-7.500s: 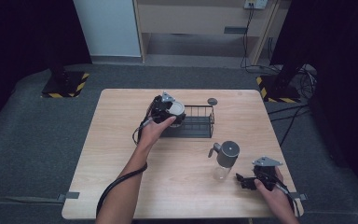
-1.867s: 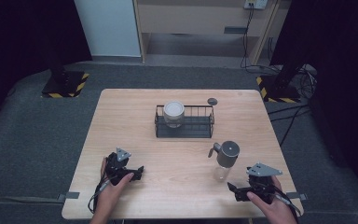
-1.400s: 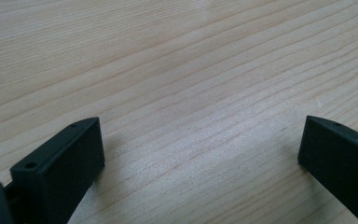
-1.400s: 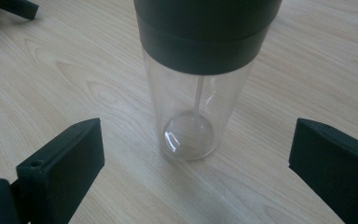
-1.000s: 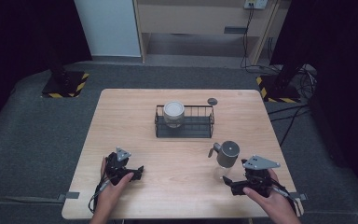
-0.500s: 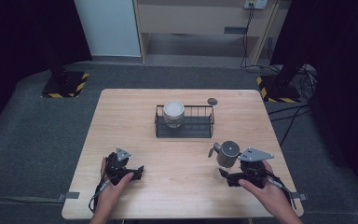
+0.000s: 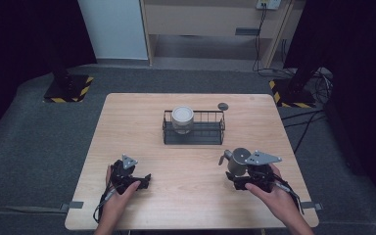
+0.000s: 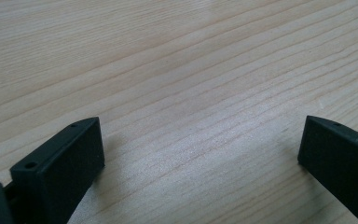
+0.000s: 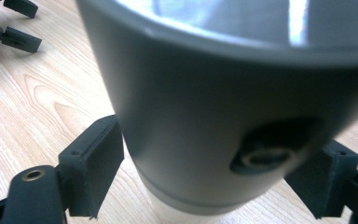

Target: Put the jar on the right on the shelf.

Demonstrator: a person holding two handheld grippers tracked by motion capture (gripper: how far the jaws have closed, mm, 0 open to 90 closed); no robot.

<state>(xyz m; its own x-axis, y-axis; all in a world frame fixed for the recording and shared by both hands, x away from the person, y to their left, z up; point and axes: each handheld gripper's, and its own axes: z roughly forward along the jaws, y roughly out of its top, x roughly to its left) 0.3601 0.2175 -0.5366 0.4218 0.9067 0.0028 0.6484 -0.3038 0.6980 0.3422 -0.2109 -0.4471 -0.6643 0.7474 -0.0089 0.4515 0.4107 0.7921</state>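
A grey grinder-like canister point(image 7: 234, 163) with a small side crank and a pale base stands on the wooden table point(image 7: 191, 200) at the front right. My right gripper point(image 7: 237, 178) has reached it. In the right gripper view the canister point(image 9: 223, 102) looms between the two black jaws, one on each side of its lower body, and the gripper point(image 9: 223, 173) is open. My left gripper point(image 7: 144, 180) rests on the table at the front left, and its jaws point(image 8: 200, 140) are spread wide over bare wood.
A black wire basket point(image 7: 210, 128) stands at the table's middle back with a white-lidded glass jar point(image 7: 182, 118) in its left end. A small dark disc point(image 7: 223, 105) lies behind the basket. The left gripper's jaws point(image 9: 9, 23) appear far off in the right gripper view.
The left hand left the jar in the basket and came back to the front left. Over the last second my right gripper slid left and forward until its jaws straddle the canister.
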